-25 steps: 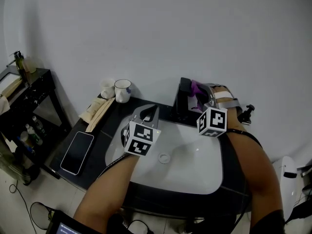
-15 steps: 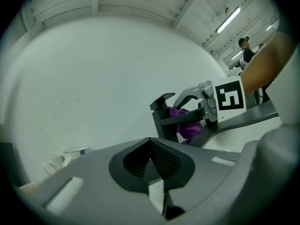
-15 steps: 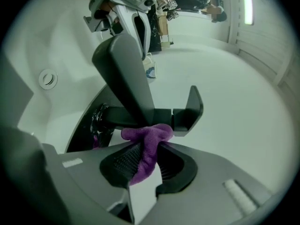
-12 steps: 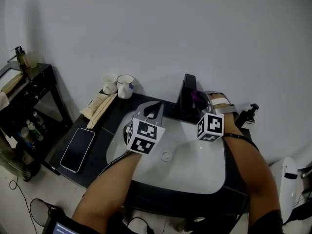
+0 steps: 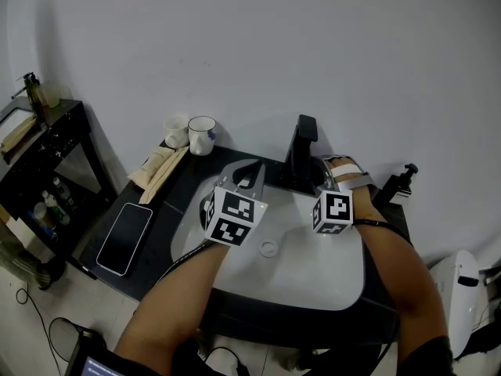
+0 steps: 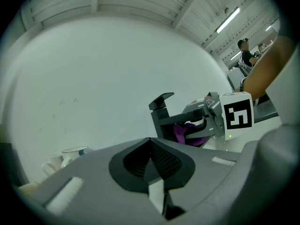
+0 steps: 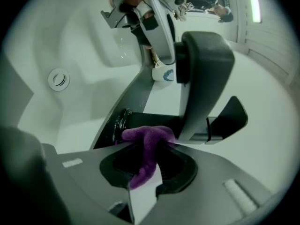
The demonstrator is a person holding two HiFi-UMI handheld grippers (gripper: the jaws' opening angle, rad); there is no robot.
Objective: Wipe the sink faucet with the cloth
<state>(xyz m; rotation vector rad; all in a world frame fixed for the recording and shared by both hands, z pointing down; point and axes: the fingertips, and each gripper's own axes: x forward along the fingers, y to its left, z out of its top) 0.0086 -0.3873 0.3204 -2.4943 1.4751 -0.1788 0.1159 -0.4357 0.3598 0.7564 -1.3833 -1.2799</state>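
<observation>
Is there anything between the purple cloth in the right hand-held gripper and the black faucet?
Nothing visible stands between them. The right hand-held gripper is shut on the purple fuzzy cloth, and the cloth lies against the lower part of the black angular sink faucet.

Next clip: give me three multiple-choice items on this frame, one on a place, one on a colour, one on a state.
1. Where does the phone lie?
A. on the dark counter, left of the sink
B. inside the sink
C. held in a gripper

2. What colour is the cloth?
A. green
B. purple
C. white

3. How is the left gripper?
A. shut on the cloth
B. wide open
C. shut, with nothing in it

Answers:
1 A, it lies flat on the counter beside the sink.
2 B, the cloth pinched in the right gripper is purple.
3 C, its jaws meet with nothing between them.
</observation>
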